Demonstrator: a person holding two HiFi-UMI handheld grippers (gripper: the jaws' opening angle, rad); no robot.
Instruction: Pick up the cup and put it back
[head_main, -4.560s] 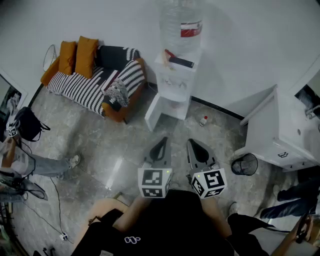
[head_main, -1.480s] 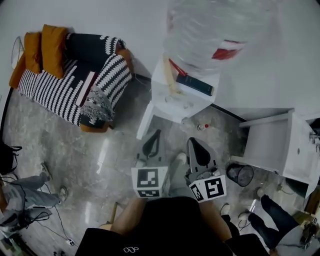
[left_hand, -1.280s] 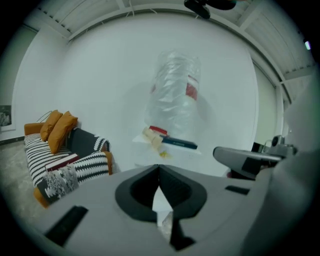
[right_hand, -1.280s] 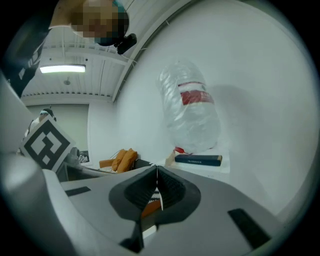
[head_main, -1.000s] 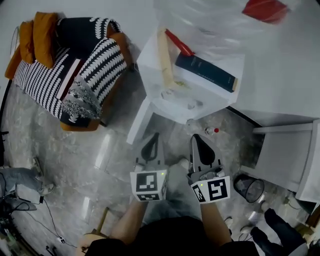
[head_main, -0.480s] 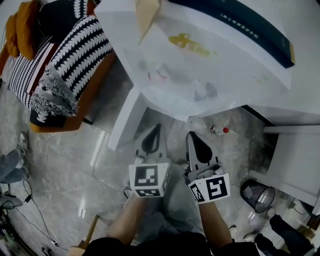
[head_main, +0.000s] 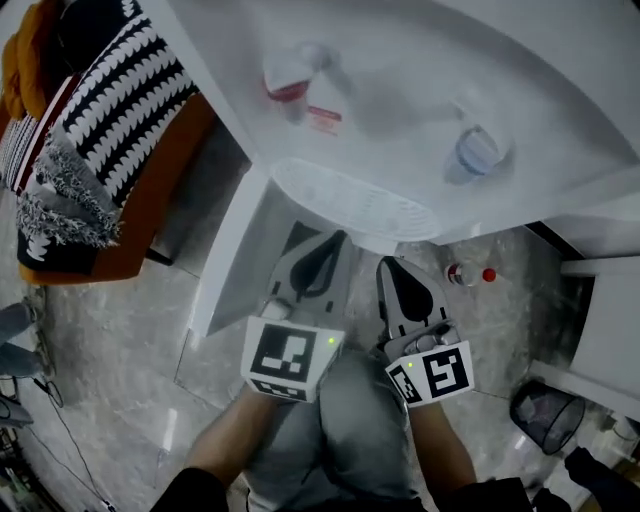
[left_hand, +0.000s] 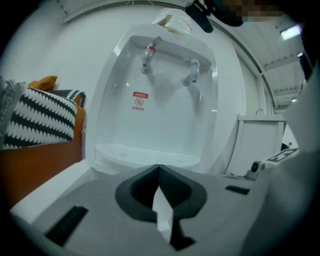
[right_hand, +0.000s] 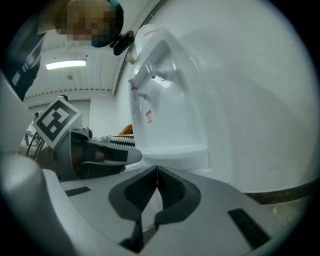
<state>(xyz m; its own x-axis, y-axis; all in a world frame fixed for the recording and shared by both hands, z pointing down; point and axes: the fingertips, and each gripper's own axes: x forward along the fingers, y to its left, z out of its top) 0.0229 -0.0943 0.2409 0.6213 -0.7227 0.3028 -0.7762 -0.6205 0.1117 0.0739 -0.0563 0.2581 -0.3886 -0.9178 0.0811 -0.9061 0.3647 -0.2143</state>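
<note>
Right, I have both tongs low in front of the white water dispenser (head_main: 420, 90). The left gripper (head_main: 336, 240) is clenched, its dark pads meeting at the tip with nothing between them. The right gripper (head_main: 386, 266) is clenched the same way, also empty. They sit side by side, near each other but apart, both pointing toward the far side. Their tips are just short of the dispenser's round drip tray (head_main: 355, 205).

Above the tray, in the recess, I see the red tap (head_main: 285, 80) on the left and the blue tap (head_main: 475, 150) on the right.

To the left of the dispenser stands the striped sofa (head_main: 110, 110), black and white on an orange base. On the grey stone floor (head_main: 130, 340) to the right, a small bottle (head_main: 462, 273) with a red cap lies near the dispenser's foot. A wire bin (head_main: 545, 415) sits nearer me beside a white cabinet (head_main: 610, 330).

Where the cup is, I cannot tell from these views.
</note>
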